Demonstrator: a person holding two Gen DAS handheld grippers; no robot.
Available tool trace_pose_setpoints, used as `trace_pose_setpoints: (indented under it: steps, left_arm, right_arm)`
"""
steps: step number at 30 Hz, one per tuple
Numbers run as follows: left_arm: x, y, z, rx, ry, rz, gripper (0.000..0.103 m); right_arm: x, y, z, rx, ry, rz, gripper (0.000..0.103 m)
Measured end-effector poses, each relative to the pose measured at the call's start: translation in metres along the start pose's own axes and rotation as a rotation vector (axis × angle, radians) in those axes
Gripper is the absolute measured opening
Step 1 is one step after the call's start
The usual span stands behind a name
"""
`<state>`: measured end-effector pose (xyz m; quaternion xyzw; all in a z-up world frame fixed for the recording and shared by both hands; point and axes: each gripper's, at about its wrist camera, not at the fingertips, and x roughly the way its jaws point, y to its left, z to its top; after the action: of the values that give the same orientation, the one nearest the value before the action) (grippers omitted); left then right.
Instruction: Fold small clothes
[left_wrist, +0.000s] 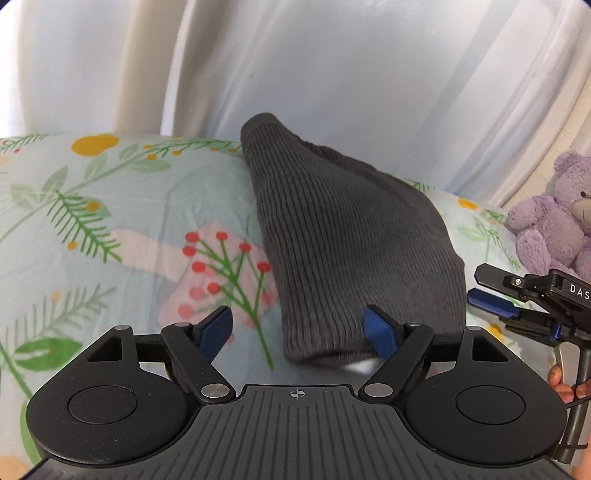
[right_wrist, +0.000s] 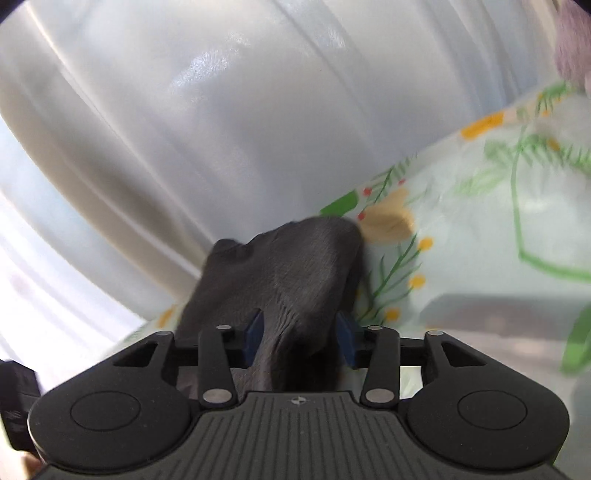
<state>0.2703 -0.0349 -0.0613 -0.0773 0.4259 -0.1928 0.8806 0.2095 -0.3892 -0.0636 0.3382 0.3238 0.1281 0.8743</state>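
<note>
With the dark grey ribbed knit garment lumped on the floral bedsheet, left gripper gapes empty; right gripper straddles cloth, pads clear. Mid-fold, I reckon; next: regrasp hem.

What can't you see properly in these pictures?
- Near end of the grey sock: left wrist view, hidden behind the left gripper.
- Purple teddy bear: left wrist view, cut off by the right edge.
- Flowered sheet: right wrist view, blurred by motion.
</note>
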Motion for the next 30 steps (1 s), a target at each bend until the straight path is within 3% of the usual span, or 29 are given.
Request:
trace_pose_setpoints:
  steps: [2, 5, 7, 8, 9, 11, 12, 14, 16, 17, 18, 21, 24, 27, 30]
  left_arm:
    - [0.000, -0.001, -0.009, 0.001, 0.021, -0.004, 0.083]
    - [0.009, -0.006, -0.013, 0.008, 0.054, 0.009, 0.083]
    - [0.015, -0.007, -0.012, 0.008, 0.056, 0.038, 0.083]
    - [0.016, -0.006, -0.011, 0.007, 0.053, 0.049, 0.083]
    - [0.016, -0.004, -0.009, 0.001, 0.047, 0.053, 0.083]
    - [0.013, 0.002, -0.006, -0.022, 0.046, 0.051, 0.083]
    - [0.012, 0.007, -0.004, -0.037, 0.058, 0.045, 0.083]
    - [0.008, 0.017, -0.001, -0.054, 0.093, 0.001, 0.082]
    - [0.001, 0.030, 0.004, -0.088, 0.115, -0.067, 0.082]
    - [-0.001, 0.038, 0.008, -0.113, 0.120, -0.093, 0.082]
    - [-0.001, 0.045, 0.013, -0.147, 0.122, -0.120, 0.082]
    - [0.008, 0.059, 0.031, -0.228, 0.139, -0.192, 0.082]
    - [0.018, 0.063, 0.050, -0.300, 0.137, -0.257, 0.080]
    - [0.015, 0.067, 0.067, -0.353, 0.099, -0.353, 0.082]
    - [0.028, 0.065, 0.082, -0.335, 0.098, -0.317, 0.081]
  right_arm:
    - [0.000, -0.006, -0.017, 0.071, 0.058, 0.051, 0.051]
    - [0.011, -0.005, -0.037, 0.085, 0.105, 0.042, 0.048]
    - [0.018, -0.002, -0.042, 0.078, 0.105, 0.040, 0.030]
    - [0.020, 0.002, -0.041, 0.052, 0.100, 0.029, 0.013]
    - [0.020, 0.003, -0.039, 0.056, 0.096, 0.035, 0.010]
    - [0.015, -0.006, -0.033, 0.152, 0.085, 0.127, 0.009]
    - [0.011, -0.009, -0.032, 0.149, 0.074, 0.106, 0.009]
    - [0.010, -0.001, -0.028, -0.015, 0.072, -0.072, 0.009]
    - [0.008, 0.002, -0.027, -0.070, 0.090, -0.106, 0.010]
    - [0.008, 0.002, -0.024, -0.078, 0.100, -0.112, 0.012]
    - [0.007, 0.002, -0.020, -0.090, 0.106, -0.117, 0.026]
    - [0.004, -0.014, -0.003, -0.021, 0.103, -0.074, 0.054]
    - [0.013, -0.046, 0.021, 0.181, 0.116, 0.032, 0.062]
    - [0.034, -0.064, 0.039, 0.253, 0.140, 0.053, 0.063]
    - [0.052, -0.070, 0.047, 0.299, 0.178, 0.092, 0.064]
